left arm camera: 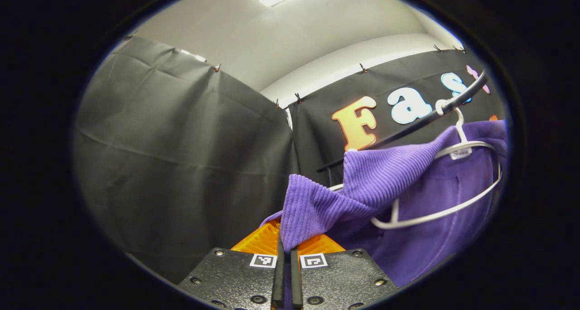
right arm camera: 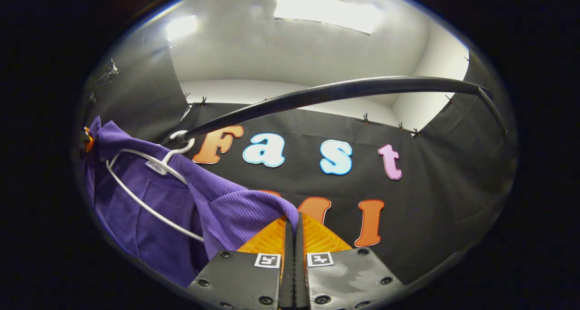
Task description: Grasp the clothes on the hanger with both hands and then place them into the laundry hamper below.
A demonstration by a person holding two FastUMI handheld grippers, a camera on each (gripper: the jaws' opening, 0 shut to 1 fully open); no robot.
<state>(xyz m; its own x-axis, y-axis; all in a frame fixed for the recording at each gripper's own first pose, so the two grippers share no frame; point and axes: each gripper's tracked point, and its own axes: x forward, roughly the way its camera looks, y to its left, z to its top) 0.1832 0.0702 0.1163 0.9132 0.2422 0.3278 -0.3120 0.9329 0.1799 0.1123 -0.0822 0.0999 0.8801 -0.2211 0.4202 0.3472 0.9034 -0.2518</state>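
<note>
A purple ribbed garment hangs on a white hanger hooked over a black rail. My left gripper is shut on the garment's left shoulder, with cloth pulled out between its fingers. In the right gripper view the same purple garment drapes off the white hanger under the black rail. My right gripper is shut on the garment's other shoulder edge, the fabric stretched toward its tips. The hamper is out of sight.
Black cloth walls close the booth on the left and behind the rail. The rail runs across above both grippers. Ceiling lights glow overhead.
</note>
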